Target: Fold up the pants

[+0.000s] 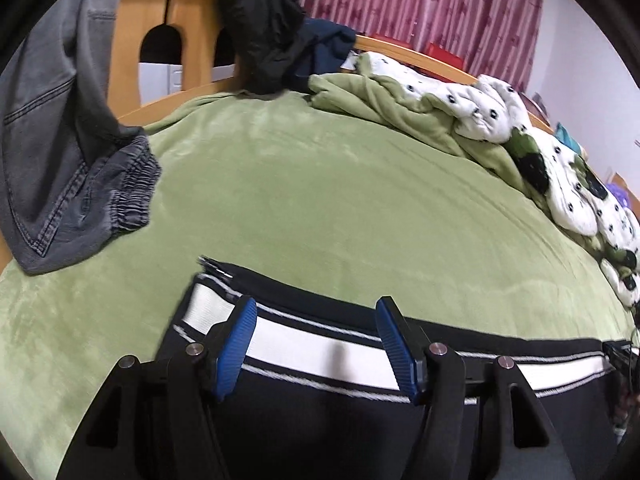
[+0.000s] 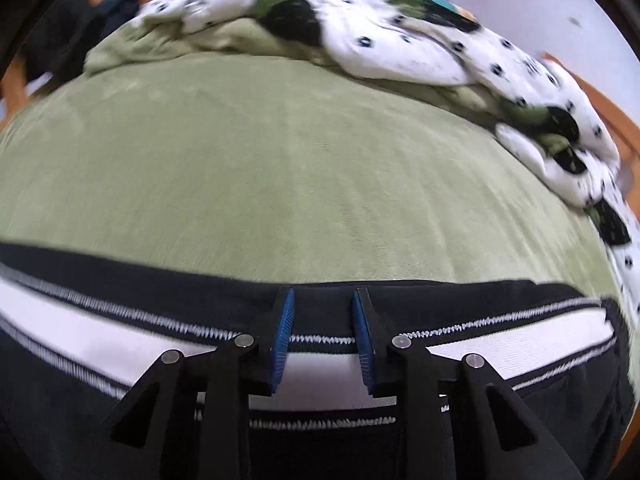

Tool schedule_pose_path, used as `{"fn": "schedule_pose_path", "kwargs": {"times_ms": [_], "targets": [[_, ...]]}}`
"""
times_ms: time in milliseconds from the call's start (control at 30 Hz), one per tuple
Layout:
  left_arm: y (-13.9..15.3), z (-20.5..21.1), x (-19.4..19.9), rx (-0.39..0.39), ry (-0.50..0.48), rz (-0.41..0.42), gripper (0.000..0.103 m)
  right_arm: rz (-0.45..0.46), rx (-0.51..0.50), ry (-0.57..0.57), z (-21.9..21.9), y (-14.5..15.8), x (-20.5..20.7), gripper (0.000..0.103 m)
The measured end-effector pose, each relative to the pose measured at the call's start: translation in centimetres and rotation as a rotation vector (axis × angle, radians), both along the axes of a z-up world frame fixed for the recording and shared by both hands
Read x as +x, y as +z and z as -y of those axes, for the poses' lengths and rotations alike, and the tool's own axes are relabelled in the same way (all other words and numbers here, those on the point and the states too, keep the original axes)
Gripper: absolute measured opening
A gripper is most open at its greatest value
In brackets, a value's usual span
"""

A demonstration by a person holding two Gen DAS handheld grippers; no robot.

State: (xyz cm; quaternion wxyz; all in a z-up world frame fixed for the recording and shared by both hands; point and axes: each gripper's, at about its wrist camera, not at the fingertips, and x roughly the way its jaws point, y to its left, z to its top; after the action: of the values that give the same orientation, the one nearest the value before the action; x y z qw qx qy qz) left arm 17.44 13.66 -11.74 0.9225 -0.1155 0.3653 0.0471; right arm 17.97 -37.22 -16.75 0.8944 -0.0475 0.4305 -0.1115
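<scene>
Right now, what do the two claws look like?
The left claw and the right claw look alike: each has two black plastic fingers with triangle cut-outs and round silver pins. Ridged blue pads line the insides. No sleeves or cables show clearly.

Both wrist views sit low and close over the black pants (image 1: 320, 420), facing 12 o'clock across the green blanket (image 1: 340, 200). Shared: white side stripe (image 2: 320, 376), rumpled spotted duvet (image 2: 400, 48) toward 1–2 o'clock. Left view alone catches grey jeans (image 1: 60, 160) at 10 o'clock.

Pants (image 1: 320, 344) lying across bedspread (image 1: 320, 208) at 6 o'clock; jeans (image 1: 60, 152) at 9; crumpled quilt (image 1: 500, 120) sitting at 2.
</scene>
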Motion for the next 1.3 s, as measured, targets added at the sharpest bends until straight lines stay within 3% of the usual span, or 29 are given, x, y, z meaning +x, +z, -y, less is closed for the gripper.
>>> {"fn": "schedule_pose_path", "kwargs": {"times_ms": [167,233,333,400,467,600,733,767,800,867,1100,1200,1300], "targets": [[0.9,4.0,-2.9,0.010,-0.142,0.008,0.060,0.012,-0.011,-0.055,-0.2,2.1,-2.1,0.033],[1.1,6.1,-4.8,-0.004,-0.217,0.006,0.060,0.035,0.040,-0.065,-0.6,3.5,-4.7,0.046],[0.9,9.6,-7.6,-0.075,-0.338,-0.012,0.060,0.096,0.085,-0.074,-1.1,5.3,-9.3,0.054],[0.5,12.3,-9.4,-0.074,-0.429,-0.027,0.060,0.107,0.076,-0.074,-1.8,6.0,-11.9,0.058],[-0.6,14.6,-11.5,-0.007,-0.489,-0.039,0.060,0.092,0.055,-0.067,-2.6,6.5,-14.1,0.058],[-4.1,16.6,-15.2,0.285,-0.444,-0.049,0.062,0.049,0.096,-0.092,-3.7,7.1,-17.7,0.058],[-4.0,14.7,-17.6,0.409,-0.377,0.010,0.062,0.084,0.205,-0.102,-4.6,8.0,-20.0,0.058],[-3.7,13.5,-17.8,0.406,-0.341,0.006,0.064,0.092,0.222,-0.108,-5.0,8.2,-20.2,0.058],[-3.6,12.2,-17.9,0.380,-0.315,-0.003,0.075,0.095,0.239,-0.111,-5.4,8.3,-20.2,0.058],[-3.6,8.9,-17.9,0.285,-0.246,-0.035,0.083,0.094,0.267,-0.108,-6.3,8.4,-19.7,0.058],[-2.9,-0.7,-18.7,0.149,0.025,-0.060,0.081,0.088,0.296,-0.095,-9.5,8.3,-17.2,0.058],[-3.4,-3.5,-18.8,0.004,0.077,-0.088,0.079,0.095,0.358,-0.077,-10.1,8.6,-16.9,0.058],[-3.3,-4.5,-18.5,-0.075,0.098,-0.101,0.078,0.106,0.351,-0.048,-11.0,9.0,-17.0,0.058]]}}
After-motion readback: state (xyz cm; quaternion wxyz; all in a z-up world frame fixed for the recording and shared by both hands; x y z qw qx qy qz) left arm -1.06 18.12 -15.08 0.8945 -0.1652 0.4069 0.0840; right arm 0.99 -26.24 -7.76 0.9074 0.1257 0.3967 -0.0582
